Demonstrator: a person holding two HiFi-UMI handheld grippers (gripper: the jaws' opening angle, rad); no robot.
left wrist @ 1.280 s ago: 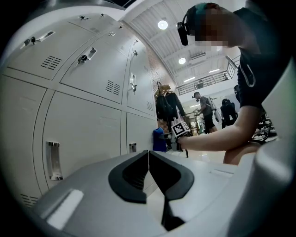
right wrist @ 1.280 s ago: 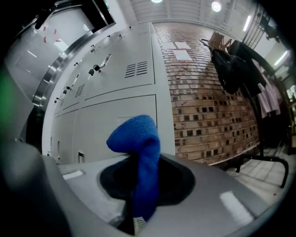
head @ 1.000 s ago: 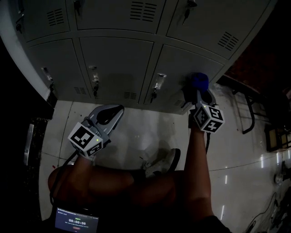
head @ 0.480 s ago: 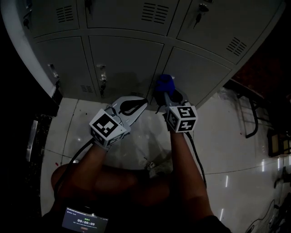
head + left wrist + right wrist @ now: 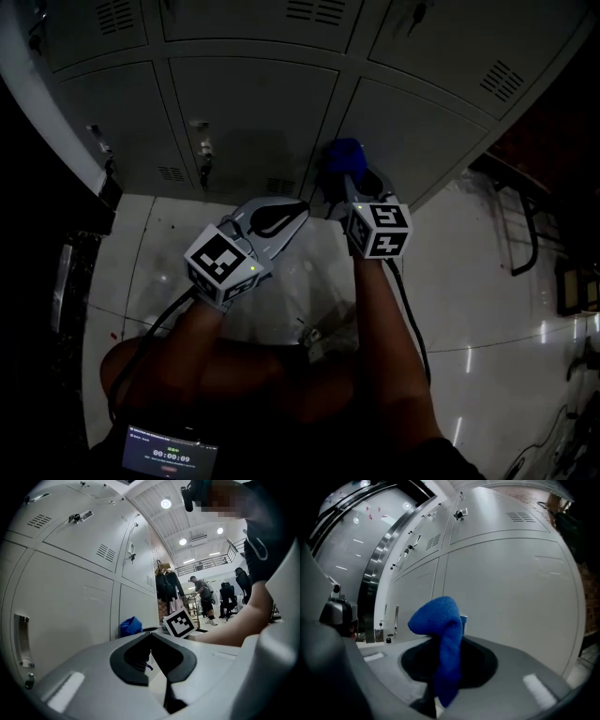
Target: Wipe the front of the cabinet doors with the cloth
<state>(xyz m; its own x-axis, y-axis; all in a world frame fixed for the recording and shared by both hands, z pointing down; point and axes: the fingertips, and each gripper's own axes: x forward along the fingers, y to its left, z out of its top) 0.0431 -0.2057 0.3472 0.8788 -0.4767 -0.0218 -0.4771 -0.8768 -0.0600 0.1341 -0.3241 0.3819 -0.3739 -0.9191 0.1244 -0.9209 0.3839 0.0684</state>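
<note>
Grey metal cabinet doors (image 5: 253, 112) fill the top of the head view. My right gripper (image 5: 343, 184) is shut on a blue cloth (image 5: 343, 153), which bulges past the jaw tips against the bottom of the lower row, near the seam between two doors. In the right gripper view the blue cloth (image 5: 440, 618) hangs folded between the jaws, with the door front (image 5: 506, 588) just beyond. My left gripper (image 5: 296, 207) hovers low beside it, shut and holding nothing. The left gripper view shows the door (image 5: 70, 602) on the left and the cloth (image 5: 130, 626) ahead.
Small key latches (image 5: 202, 150) stick out from the lower doors. Glossy white floor (image 5: 469, 272) lies below the cabinet. A dark metal frame (image 5: 525, 234) stands at the right. A shoe (image 5: 314, 333) is under my arms. People (image 5: 202, 595) stand far back in the hall.
My right gripper carried the cloth left along the bottom of the doors, from the right-hand door to the seam. The left gripper moved right and closer to it.
</note>
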